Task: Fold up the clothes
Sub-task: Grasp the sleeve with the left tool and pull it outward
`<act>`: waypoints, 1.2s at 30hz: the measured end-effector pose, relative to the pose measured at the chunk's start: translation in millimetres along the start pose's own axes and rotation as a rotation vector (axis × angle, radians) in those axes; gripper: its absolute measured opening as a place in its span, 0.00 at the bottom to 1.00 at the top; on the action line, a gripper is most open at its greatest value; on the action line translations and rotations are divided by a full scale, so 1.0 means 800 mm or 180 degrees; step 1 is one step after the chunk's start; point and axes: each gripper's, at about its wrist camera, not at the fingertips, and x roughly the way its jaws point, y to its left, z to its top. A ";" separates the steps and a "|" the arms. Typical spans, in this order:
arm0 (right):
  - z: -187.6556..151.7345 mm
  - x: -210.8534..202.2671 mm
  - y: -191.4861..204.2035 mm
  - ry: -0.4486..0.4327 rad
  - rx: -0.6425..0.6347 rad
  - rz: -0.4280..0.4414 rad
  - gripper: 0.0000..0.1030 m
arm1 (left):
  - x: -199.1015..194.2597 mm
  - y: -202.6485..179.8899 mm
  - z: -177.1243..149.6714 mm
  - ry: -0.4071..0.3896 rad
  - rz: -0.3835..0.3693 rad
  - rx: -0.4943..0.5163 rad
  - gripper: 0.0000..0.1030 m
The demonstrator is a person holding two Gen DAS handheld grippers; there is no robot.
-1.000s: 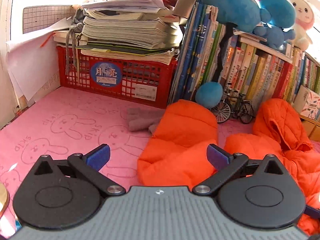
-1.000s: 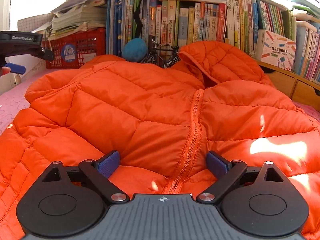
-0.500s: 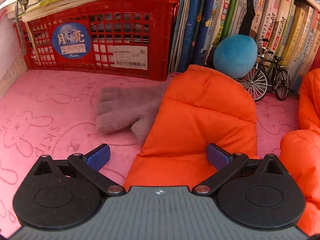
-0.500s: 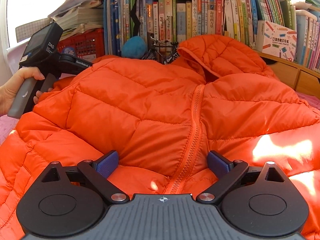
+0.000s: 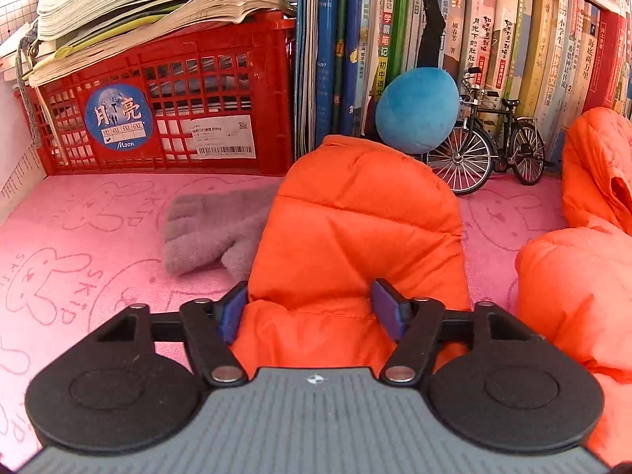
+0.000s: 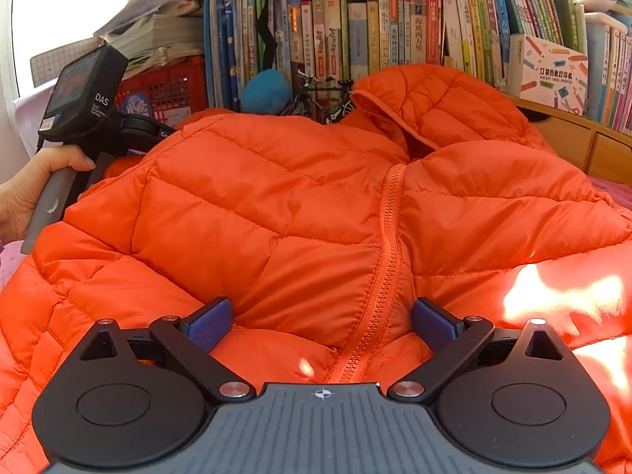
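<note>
At the far left, a stack of papers (image 5: 150, 12) sits on a red crate (image 5: 166, 110) against the back wall, on a pink mat (image 5: 71, 237) printed with rabbits. Just in front of the crate a grey glove (image 5: 209, 229) lies flat on the mat, its edge tucked under the sleeve (image 5: 355, 229) of an orange jacket (image 6: 300, 205). The left claw (image 5: 312, 308) has that sleeve between its blue pads (image 5: 231, 310) and is closing on it; the fabric bulges up between the pads, which already press in on both sides. From the right-hand camera, a hand (image 6: 27, 193) grips that tool's handle at the jacket's left edge.

Behind the sleeve a blue plush ball (image 5: 414, 110) leans on a row of books (image 5: 493, 51), with a small model bicycle (image 5: 489, 146) just beside it.

The jacket itself lies spread out face up on the mat, zipper (image 6: 387, 260) closed and running up the middle, hood (image 6: 442, 106) resting against the books. The right claw (image 6: 322, 326) hovers low over the jacket's lower front with its pads wide apart, straddling the zipper, clamping nothing.
</note>
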 end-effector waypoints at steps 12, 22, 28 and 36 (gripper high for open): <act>0.000 0.000 0.000 0.0000 0.0003 -0.0003 0.96 | -0.041 -0.008 -0.003 -0.0400 0.0611 0.0101 0.13; 0.001 0.001 0.001 0.0003 -0.0016 -0.0023 0.96 | -0.118 0.080 0.012 -0.0993 0.0908 -0.0398 0.13; 0.001 0.000 0.003 0.0003 -0.0035 -0.0042 0.97 | -0.130 0.162 -0.002 -0.0749 0.1039 -0.0797 0.11; 0.001 0.001 0.006 0.0011 -0.0071 -0.0074 0.97 | -0.108 0.193 -0.070 -0.0073 0.0076 -0.1282 0.45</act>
